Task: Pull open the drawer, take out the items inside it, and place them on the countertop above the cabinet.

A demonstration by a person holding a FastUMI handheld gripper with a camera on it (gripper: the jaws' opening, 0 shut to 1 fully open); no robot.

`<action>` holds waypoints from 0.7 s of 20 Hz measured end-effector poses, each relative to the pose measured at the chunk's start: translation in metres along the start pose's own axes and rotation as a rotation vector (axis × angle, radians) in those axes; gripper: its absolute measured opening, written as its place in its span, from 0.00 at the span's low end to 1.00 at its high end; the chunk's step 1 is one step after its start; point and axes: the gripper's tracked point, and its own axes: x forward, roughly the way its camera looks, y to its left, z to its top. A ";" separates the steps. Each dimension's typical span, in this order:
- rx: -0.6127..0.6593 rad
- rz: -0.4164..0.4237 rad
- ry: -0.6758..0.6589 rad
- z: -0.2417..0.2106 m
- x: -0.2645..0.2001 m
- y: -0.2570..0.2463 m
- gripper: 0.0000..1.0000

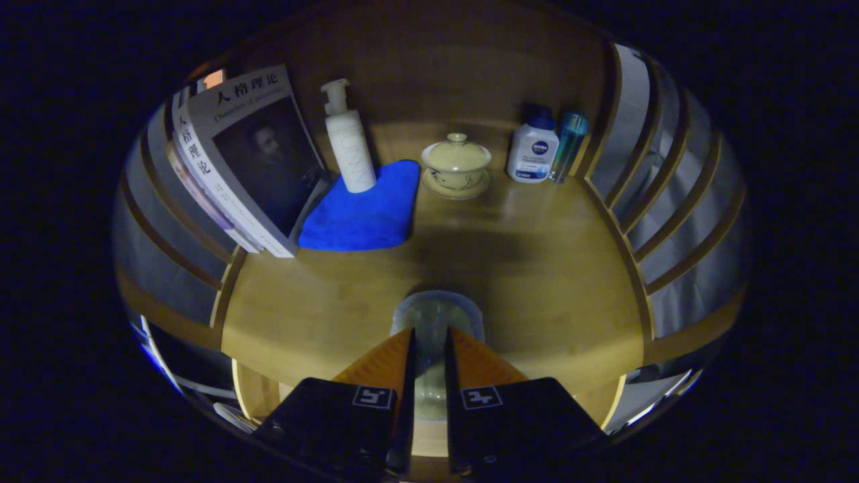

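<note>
This looks like a home corner staged in a booth: a wooden table (537,268) with slatted wooden sides (644,201) and a wooden back panel, set out with household things. On the far left, books (248,161) lean against the slats beside a white pump bottle (349,137) standing on a folded blue cloth (366,211); a lidded tea bowl on its saucer (456,164) sits at the far middle. On the far right stand a white lotion bottle with a dark cap (532,147) and, just beside it, a slim teal bottle (569,144), toiletries that suit a domestic shelf or dresser.
</note>
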 end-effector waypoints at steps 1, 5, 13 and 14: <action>0.004 0.003 -0.029 0.003 -0.001 0.000 0.45; 0.009 -0.021 -0.112 0.011 -0.016 -0.006 0.61; -0.005 0.023 -0.295 -0.002 -0.068 0.009 0.66; -0.006 0.038 -0.329 -0.005 -0.079 0.013 0.66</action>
